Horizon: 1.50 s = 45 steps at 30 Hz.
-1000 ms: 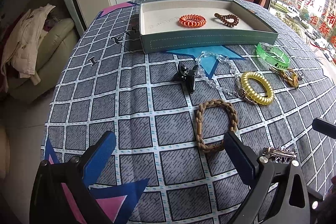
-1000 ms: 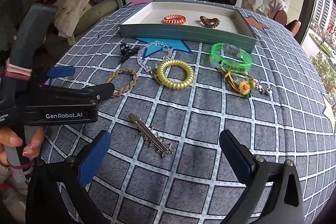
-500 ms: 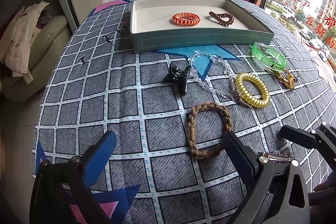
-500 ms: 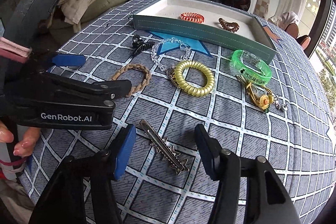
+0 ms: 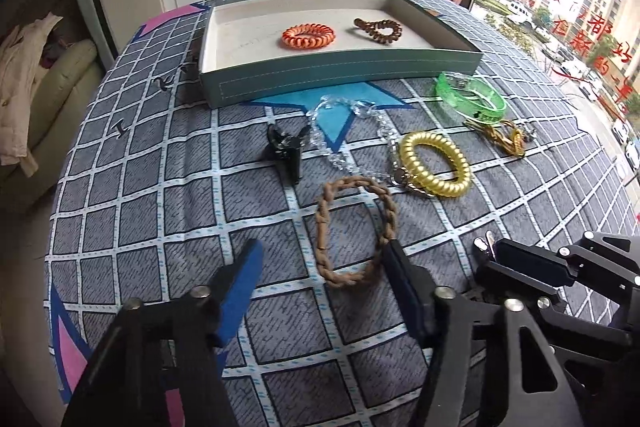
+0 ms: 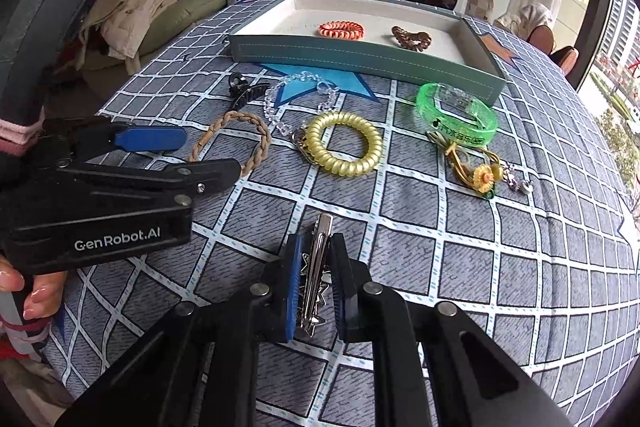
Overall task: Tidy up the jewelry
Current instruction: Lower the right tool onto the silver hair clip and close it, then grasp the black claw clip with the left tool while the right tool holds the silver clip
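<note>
We note right tongs just closed on the hair clip, lower centre; left tongs, narrowing yet ungripping, straddle the braided bracelet; tray behind.

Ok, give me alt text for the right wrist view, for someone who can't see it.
The right gripper has just closed on a silver metal hair clip lying on a grey checked tablecloth. Beyond it lie a yellow spiral hair tie, a green translucent bangle and a tan braided bracelet, before a grey-green tray.
</note>
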Each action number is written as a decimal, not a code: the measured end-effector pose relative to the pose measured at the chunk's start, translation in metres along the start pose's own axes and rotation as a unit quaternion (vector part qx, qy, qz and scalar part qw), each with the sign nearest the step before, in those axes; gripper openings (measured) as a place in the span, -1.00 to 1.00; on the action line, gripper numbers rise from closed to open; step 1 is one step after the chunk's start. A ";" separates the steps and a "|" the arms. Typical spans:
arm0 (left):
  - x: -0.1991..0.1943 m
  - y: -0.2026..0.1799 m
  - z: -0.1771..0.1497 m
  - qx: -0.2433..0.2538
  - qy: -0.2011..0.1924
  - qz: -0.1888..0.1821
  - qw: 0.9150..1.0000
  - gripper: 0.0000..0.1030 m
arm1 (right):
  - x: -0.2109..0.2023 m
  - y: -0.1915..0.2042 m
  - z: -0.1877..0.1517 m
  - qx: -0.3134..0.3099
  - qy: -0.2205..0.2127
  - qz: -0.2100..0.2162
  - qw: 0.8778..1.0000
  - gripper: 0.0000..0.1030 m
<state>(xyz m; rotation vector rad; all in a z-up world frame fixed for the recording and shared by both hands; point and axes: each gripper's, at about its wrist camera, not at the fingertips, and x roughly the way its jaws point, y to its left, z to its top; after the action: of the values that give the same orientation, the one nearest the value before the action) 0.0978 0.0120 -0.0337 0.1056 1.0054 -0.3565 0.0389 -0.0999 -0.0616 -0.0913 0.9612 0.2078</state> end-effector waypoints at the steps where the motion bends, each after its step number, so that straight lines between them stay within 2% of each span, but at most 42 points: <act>1: -0.001 -0.001 0.001 0.002 -0.002 -0.009 1.000 0.02 | 0.000 -0.002 0.000 0.004 0.000 0.000 1.000 -0.70; 4: -0.003 -0.006 0.002 0.005 -0.001 -0.038 0.999 -0.41 | -0.002 -0.005 -0.001 0.014 0.000 0.000 1.000 -0.70; 8: -0.007 -0.010 0.000 0.016 -0.009 -0.040 0.999 -0.48 | -0.006 -0.011 -0.002 0.028 -0.003 0.005 1.000 -0.71; 10: -0.011 -0.008 -0.001 0.012 -0.012 -0.044 0.999 -0.62 | -0.008 -0.015 -0.001 0.035 -0.006 0.008 0.999 -0.72; 22: -0.033 0.001 -0.002 0.004 -0.030 -0.055 0.998 -0.62 | -0.019 -0.034 0.005 0.073 -0.020 0.023 0.997 -0.73; 23: -0.033 0.001 -0.001 0.003 -0.030 -0.052 0.998 -0.62 | -0.018 -0.035 0.005 0.076 -0.019 0.024 0.997 -0.73; 27: -0.024 -0.003 0.000 0.005 -0.028 0.016 0.999 -0.62 | -0.017 -0.037 0.004 0.085 -0.017 0.030 0.996 -0.73; 28: -0.022 -0.002 -0.001 0.003 -0.023 0.021 0.999 -0.62 | -0.018 -0.037 0.003 0.087 -0.018 0.032 0.996 -0.73; 31: -0.015 0.003 -0.003 -0.015 -0.007 0.022 1.000 -0.62 | -0.019 -0.038 0.002 0.090 -0.019 0.034 0.995 -0.73; 45: -0.015 0.033 0.001 -0.077 -0.016 0.033 0.996 -0.61 | -0.022 -0.041 -0.002 0.105 -0.028 0.049 0.993 -0.73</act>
<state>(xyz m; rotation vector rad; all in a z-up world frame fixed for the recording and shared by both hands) 0.1028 0.0464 -0.0234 -0.0059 0.9922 -0.2184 0.0340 -0.1435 -0.0453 0.1538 0.9277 0.1977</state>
